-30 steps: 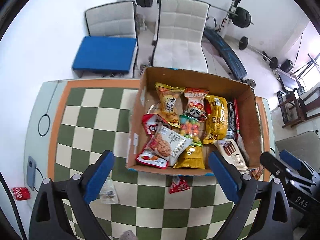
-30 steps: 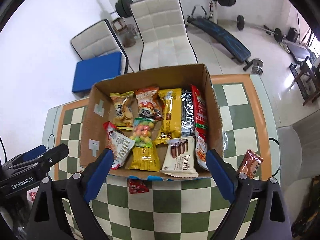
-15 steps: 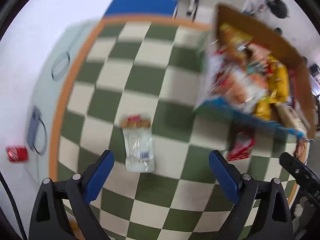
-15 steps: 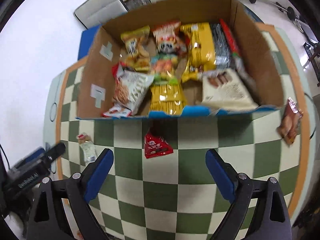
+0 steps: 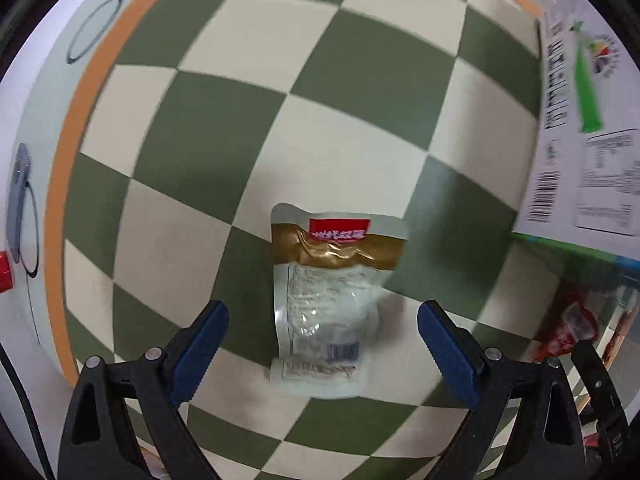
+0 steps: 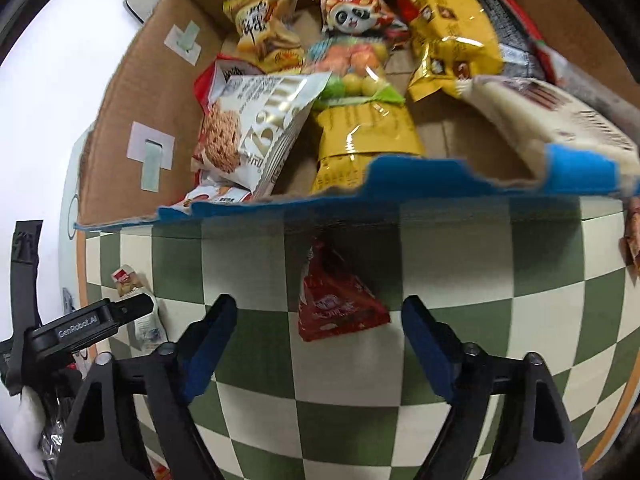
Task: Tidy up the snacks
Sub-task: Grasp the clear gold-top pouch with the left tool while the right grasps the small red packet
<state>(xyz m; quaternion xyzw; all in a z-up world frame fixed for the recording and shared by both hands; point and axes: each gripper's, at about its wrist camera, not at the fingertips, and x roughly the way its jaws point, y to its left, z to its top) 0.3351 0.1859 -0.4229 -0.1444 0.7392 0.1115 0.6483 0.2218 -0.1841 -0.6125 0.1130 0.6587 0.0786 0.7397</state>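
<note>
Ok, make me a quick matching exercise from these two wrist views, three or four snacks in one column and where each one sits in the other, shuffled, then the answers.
Things:
1. clear packet with gold band
2. red triangular packet
3. panda bag
4. brown packet

Places:
A. inside the cardboard box
B. between the left gripper fingers, on the table
C. at the right edge of the table
D. on the table just ahead of the right gripper

Pairs: 1-B, 2-D, 3-A, 4-C

My right gripper point(image 6: 318, 334) is closing with the red triangular packet point(image 6: 336, 304) between its unpressed pads, just in front of the snack-filled cardboard box point(image 6: 120, 128).
</note>
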